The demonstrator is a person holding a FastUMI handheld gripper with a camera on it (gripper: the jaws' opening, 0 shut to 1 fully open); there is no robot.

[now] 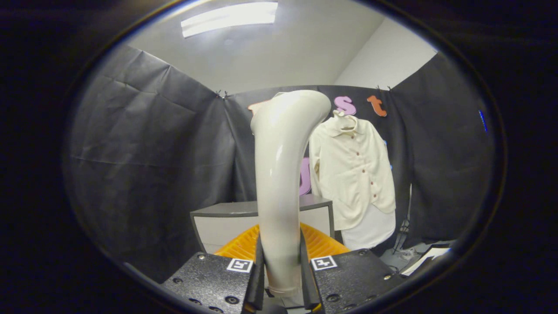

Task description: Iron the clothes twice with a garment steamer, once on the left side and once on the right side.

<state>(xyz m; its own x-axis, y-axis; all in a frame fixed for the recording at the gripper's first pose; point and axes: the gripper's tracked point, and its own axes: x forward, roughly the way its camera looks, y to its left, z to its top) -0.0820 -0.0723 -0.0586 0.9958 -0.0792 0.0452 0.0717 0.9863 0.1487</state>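
My gripper (281,266) is shut on the handle of a cream garment steamer (281,174), which rises upright between the fingers and curves to the right at its top. Its head points toward a cream button-up shirt (353,174) that hangs on the black cloth wall beyond the fingers, to the right of the steamer. The steamer's head is well short of the shirt. A white cloth (370,229) hangs under the shirt's hem.
A grey-topped cabinet (226,220) stands just ahead, below and left of the shirt. An orange ribbed object (320,242) lies right behind the fingers. Papers and cables (420,257) lie low on the right. Black cloth walls (148,165) close the booth on the left and right.
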